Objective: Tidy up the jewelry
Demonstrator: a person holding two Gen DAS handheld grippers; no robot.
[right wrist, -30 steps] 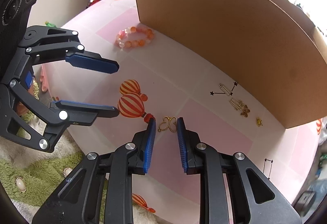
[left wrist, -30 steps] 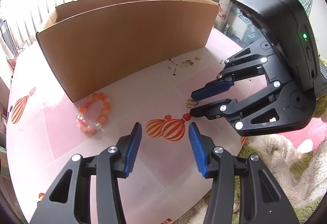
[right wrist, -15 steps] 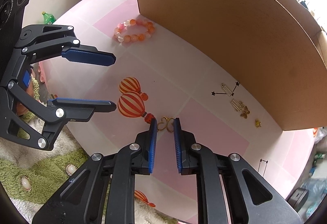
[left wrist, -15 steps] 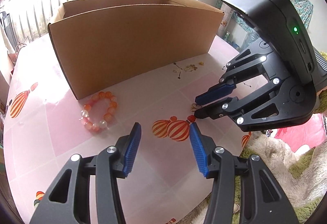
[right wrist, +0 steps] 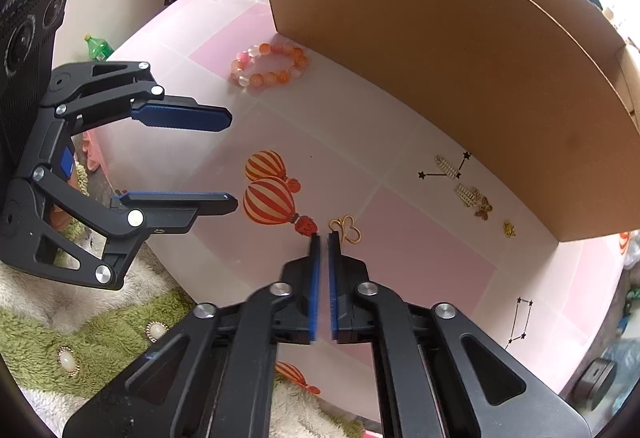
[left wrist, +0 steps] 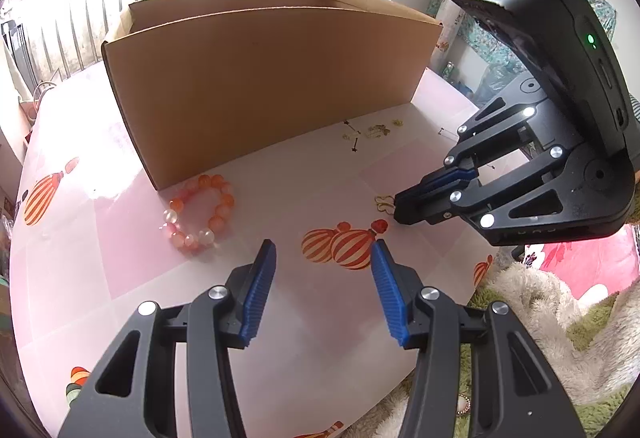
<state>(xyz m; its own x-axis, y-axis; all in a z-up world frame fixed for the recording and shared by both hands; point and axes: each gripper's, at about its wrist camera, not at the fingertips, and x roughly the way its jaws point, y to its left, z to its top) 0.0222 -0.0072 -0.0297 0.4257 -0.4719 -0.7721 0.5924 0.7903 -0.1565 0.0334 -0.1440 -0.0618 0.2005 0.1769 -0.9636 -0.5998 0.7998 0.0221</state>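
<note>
Progress: early, by judgement. All visible jewelry lies on the table (right wrist: 420,262); the inside of the cardboard box (right wrist: 440,22) is hidden, so its contents cannot be told.

Inventory, largest first:
- Cardboard box: one, at the far side of the table.
- Bead bracelet (right wrist: 269,69): one, orange and pink, just beside the box's left corner.
- Gold clasp (right wrist: 347,228): one, at the near edge, right of the printed balloons.
- Small gold charms (right wrist: 472,190): roughly four, near the box's right end; exact count unclear.

Left gripper (left wrist: 322,290): spread, holding nothing.
Right gripper (right wrist: 323,236): jaws have just been closing, now almost together; the tips sit at the clasp's near loop, and contact cannot be confirmed.
</note>
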